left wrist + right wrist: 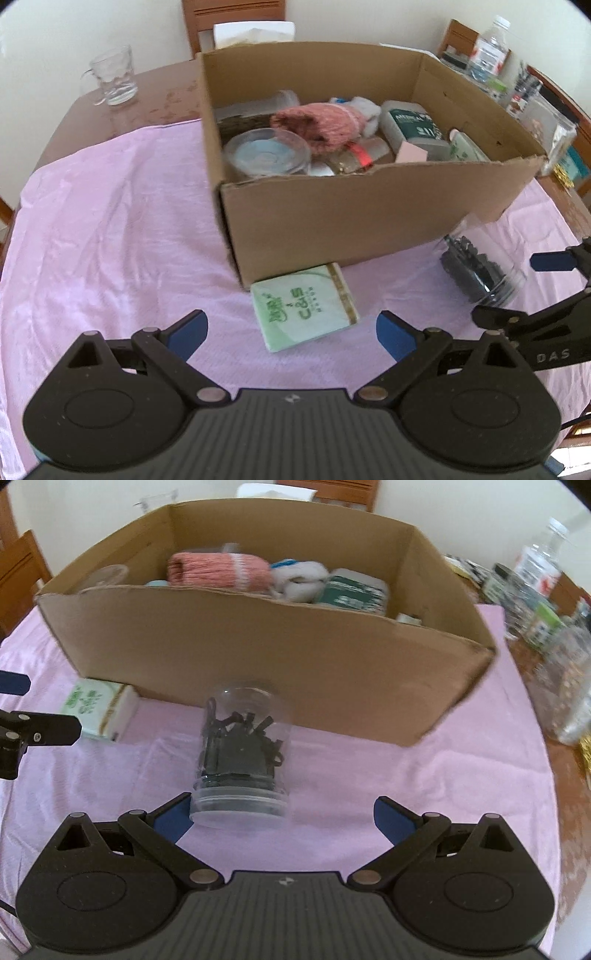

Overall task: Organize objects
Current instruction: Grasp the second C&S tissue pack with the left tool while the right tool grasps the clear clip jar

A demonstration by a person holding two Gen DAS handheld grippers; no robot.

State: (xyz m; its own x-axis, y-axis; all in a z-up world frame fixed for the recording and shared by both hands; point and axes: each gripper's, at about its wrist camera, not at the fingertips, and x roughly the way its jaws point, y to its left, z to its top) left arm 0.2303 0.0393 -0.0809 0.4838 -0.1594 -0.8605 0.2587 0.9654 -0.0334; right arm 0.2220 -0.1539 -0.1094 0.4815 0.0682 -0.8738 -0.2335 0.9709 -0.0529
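A wooden table (166, 92), brown and blotchy, carries a pale pink cloth (110, 240) with a fine woven texture and soft creases. On the cloth stands an open cardboard box (351, 214), rectangular, plain brown, its near rim ragged. Inside the box lie a pink knitted roll (317, 122), a fluffy white-and-blue soft item (365, 110), a round clear plastic tub (266, 155) with a pale blue inside, a green-and-white rectangular container (410, 125) and other smaller things too jumbled to name.

Behind the box, on bare wood, sits a clear glass mug (114, 75) with a handle. Bottles and jars crowd the table's far right, blurred.

Just outside the box's near wall, 2 things lie on the cloth. A flat, square green-and-white packet (304, 306) with printed lettering and a gold-beige edge strip touches the box's corner. A clear plastic cylindrical jar (242, 753), lying on its side and packed with small black pieces, rests near the box's wall, its ribbed end toward the right wrist camera.

The left gripper (291, 332) has its blue-padded fingers (188, 332) spread wide, holding nothing, with the packet just ahead between them. The right gripper (282, 818) is likewise spread wide and empty; its left pad (171, 819) sits at the jar's end, contact unclear.
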